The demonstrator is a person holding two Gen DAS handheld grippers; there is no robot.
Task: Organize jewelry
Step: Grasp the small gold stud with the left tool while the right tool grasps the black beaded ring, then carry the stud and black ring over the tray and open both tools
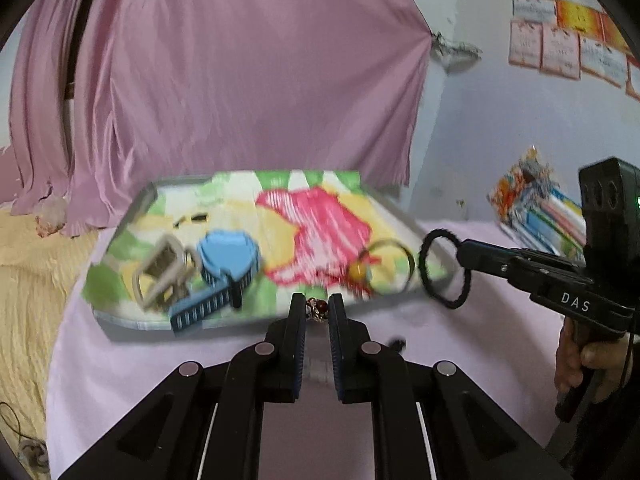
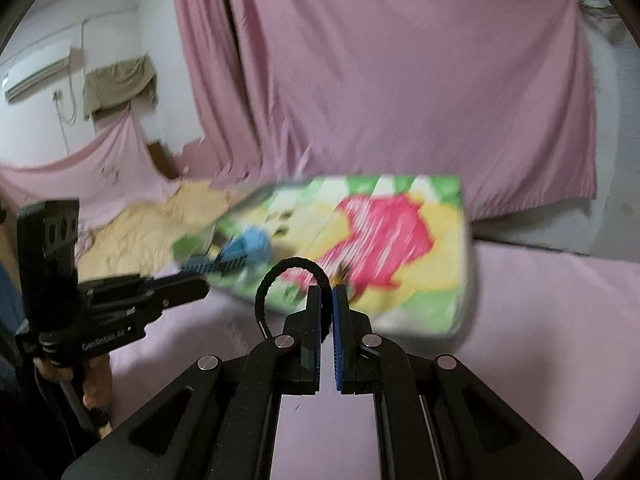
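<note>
My left gripper point(image 1: 317, 309) is shut on a small beaded piece of jewelry point(image 1: 317, 309) with a dark red bead, just in front of the colourful tray point(image 1: 132, 320). My right gripper point(image 2: 326, 294) is shut on a black hair tie point(image 2: 264, 292), which loops up to the left of its fingers. Seen from the left wrist, the same hair tie point(image 1: 430, 248) hangs off the right gripper point(image 1: 460, 249) by the tray's right corner. On the tray lie a blue hair clip point(image 1: 224, 260), a beige clip point(image 1: 160, 276) and a gold bangle point(image 1: 390, 266) with an orange bead.
The tray rests on a pink sheet point(image 1: 200, 360) over a bed. A pink curtain point(image 1: 240, 80) hangs behind. Stacked books point(image 1: 536, 208) sit at the right by the wall. A yellow blanket point(image 1: 28, 280) lies left. A hand point(image 1: 592, 364) holds the right gripper's handle.
</note>
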